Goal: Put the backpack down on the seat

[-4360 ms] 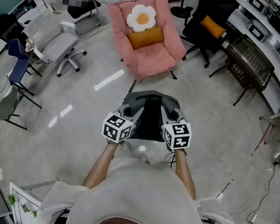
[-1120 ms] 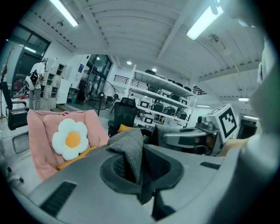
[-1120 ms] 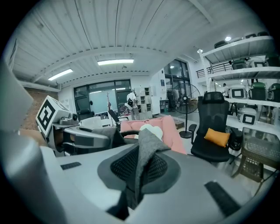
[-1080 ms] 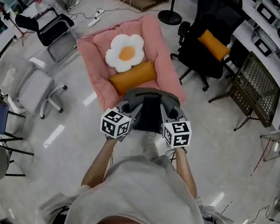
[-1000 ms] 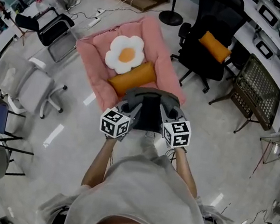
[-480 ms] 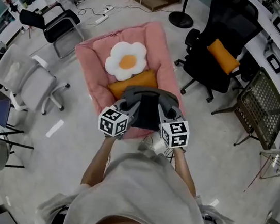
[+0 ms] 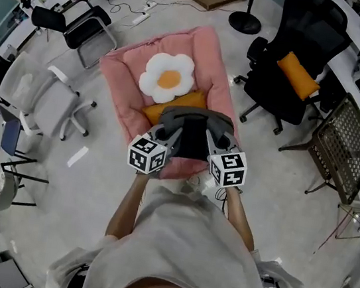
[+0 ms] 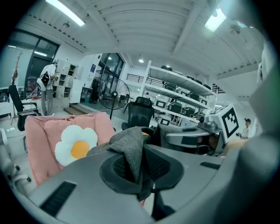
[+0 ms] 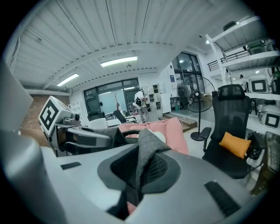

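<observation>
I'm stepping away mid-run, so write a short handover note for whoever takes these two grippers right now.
Left hand-held gripper: shut on a fold of the backpack.
Right hand-held gripper: shut on the backpack too.
The backpack hangs between them over the front edge of the pink seat. A flower cushion and an orange bolster lie on the seat.
Done: backpack gripped and at the seat.
Left: lower it onto the seat, probably in front of the bolster, then open both.

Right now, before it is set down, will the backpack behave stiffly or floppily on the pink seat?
Probably floppy: the backpack pinches into a thin fabric fold in the left gripper and the right gripper. It will likely slump, not stand, on the padded pink seat. Its weight I cannot judge.
</observation>
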